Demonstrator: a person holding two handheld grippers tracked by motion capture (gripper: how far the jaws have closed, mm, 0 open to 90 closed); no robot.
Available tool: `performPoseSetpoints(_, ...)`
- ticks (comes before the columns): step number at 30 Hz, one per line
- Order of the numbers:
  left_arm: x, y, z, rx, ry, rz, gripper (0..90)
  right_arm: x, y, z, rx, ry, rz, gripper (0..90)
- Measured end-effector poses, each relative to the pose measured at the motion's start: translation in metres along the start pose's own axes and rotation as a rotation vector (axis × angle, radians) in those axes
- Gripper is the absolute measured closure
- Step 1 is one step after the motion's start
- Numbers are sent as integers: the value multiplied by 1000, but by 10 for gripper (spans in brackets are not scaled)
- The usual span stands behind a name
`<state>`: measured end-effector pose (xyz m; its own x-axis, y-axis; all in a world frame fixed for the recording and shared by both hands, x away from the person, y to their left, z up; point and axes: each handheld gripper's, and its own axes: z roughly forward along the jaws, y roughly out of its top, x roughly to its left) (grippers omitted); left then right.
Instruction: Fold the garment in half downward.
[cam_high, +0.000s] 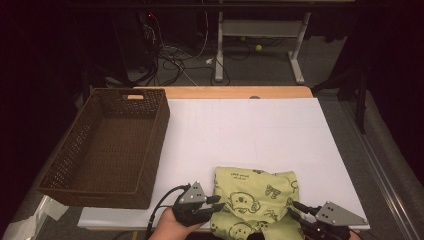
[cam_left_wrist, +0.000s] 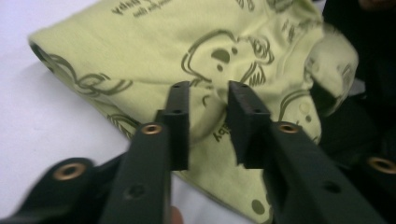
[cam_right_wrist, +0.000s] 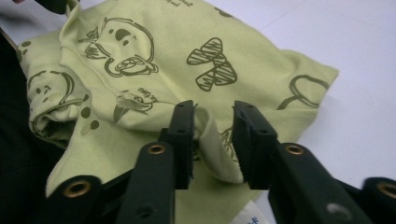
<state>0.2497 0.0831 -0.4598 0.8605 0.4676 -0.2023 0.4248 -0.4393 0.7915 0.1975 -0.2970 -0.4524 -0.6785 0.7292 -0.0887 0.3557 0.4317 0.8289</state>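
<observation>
A light green garment (cam_high: 255, 192) printed with dark cartoon animals lies crumpled on the white table top (cam_high: 250, 130) near the front edge. My left gripper (cam_high: 217, 202) is at the cloth's left edge. In the left gripper view its jaws (cam_left_wrist: 208, 88) stand apart, with a raised fold of the garment (cam_left_wrist: 140, 51) between them and not pinched. My right gripper (cam_high: 295, 207) is at the cloth's front right corner. Its jaws (cam_right_wrist: 213, 107) are also apart, and a ridge of the green garment (cam_right_wrist: 154, 46) stands loose in the gap.
A dark brown wicker basket (cam_high: 155, 145) with nothing in it sits along the table's left side. A white label (cam_right_wrist: 250, 215) shows at the garment's near hem. Beyond the table are a desk frame (cam_high: 260, 30) and cables on the floor.
</observation>
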Motion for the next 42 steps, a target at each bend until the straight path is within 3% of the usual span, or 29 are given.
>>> performPoseSetpoints(6,9,2,-12,-60,26,-32,484,-6,1,-10,-63,-2,41,588)
performPoseSetpoints(10,14,5,-11,-72,45,-42,431,-14,2,-12,-93,-37,80,548)
performPoseSetpoints(15,30,14,-1,-57,62,-81,386,-25,4,1,-71,-68,115,513)
performPoseSetpoints(23,57,33,17,-85,112,-164,320,-46,17,22,-77,-126,172,503)
performPoseSetpoints(27,65,38,30,-49,128,-185,294,-57,28,36,-82,-148,181,510)
performPoseSetpoints(29,68,39,37,-36,126,-197,294,-63,32,46,-69,-142,193,509)
performPoseSetpoints(32,71,40,45,5,138,-184,296,-70,32,60,-2,-130,215,484)
performPoseSetpoints(35,73,38,51,40,137,-198,313,-72,28,69,62,-121,228,471)
performPoseSetpoints(38,72,37,51,52,118,-180,410,-72,24,72,112,-110,234,476)
performPoseSetpoints(42,69,36,53,75,123,-175,489,-69,22,76,151,-110,197,512)
